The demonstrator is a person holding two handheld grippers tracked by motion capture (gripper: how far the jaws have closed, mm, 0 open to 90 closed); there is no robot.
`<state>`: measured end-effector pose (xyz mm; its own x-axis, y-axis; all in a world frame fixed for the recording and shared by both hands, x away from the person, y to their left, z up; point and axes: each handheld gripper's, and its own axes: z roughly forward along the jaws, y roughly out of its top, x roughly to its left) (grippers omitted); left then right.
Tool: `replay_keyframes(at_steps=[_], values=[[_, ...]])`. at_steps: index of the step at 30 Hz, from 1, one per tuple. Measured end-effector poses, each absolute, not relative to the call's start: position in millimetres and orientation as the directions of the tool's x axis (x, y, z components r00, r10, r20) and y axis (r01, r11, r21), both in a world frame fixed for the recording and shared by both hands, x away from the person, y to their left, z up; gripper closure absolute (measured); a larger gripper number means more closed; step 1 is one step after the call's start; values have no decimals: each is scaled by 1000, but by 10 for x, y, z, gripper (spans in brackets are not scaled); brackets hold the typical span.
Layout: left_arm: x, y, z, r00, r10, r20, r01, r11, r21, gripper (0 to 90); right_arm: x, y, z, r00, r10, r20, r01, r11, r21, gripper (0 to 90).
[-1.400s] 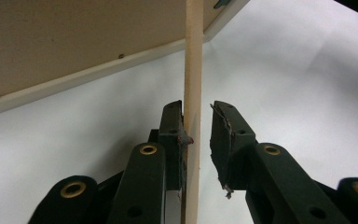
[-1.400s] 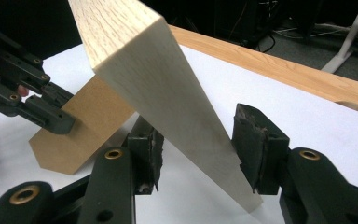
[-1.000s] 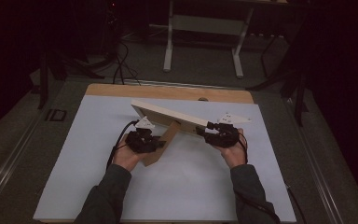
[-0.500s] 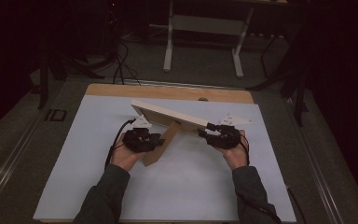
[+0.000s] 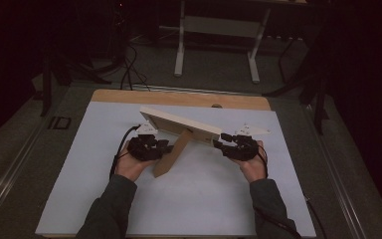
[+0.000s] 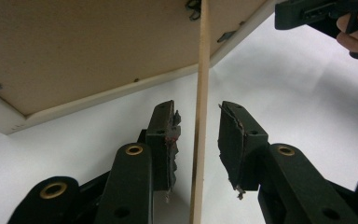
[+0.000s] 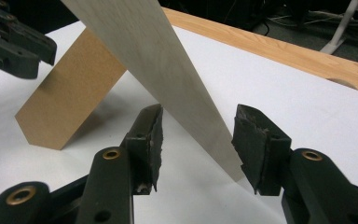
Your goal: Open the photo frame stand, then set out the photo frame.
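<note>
My left gripper (image 6: pixel 196 135) gapes around the stand leg (image 6: pixel 199 116), touching nothing; my right gripper (image 7: pixel 196 140) gapes around the picture frame (image 5: pixel 179 123) corner. The frame stands propped mid-mat (image 5: pixel 104 199). I should centre each edge before closing, I judge.

Cream frame (image 5: pixel 179 122), tan stand (image 5: pixel 171 154), white mat (image 5: pixel 179 199)

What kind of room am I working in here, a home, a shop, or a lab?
Most likely a lab or workshop data-collection bench, not a home: a wooden table covered by a white mat, loose cables on the dark floor, and a metal stand behind. The picture frame is the only household item.
</note>
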<state>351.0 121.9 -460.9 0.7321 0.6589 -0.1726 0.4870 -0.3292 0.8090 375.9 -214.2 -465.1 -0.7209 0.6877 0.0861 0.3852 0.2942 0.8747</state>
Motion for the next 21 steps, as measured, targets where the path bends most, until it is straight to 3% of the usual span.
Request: replay_keyframes(at_steps=[13, 21], values=[[3502, 1316, -4522, 716, 676, -175, 479, -294, 827, 694, 3746, -2217, -4707, -716, 691, 96, 405, 300, 864, 524], [3510, 1345, -4486, 701, 691, -178, 484, -277, 830, 717, 3744, -2250, -4747, -723, 684, 96, 411, 314, 856, 637]])
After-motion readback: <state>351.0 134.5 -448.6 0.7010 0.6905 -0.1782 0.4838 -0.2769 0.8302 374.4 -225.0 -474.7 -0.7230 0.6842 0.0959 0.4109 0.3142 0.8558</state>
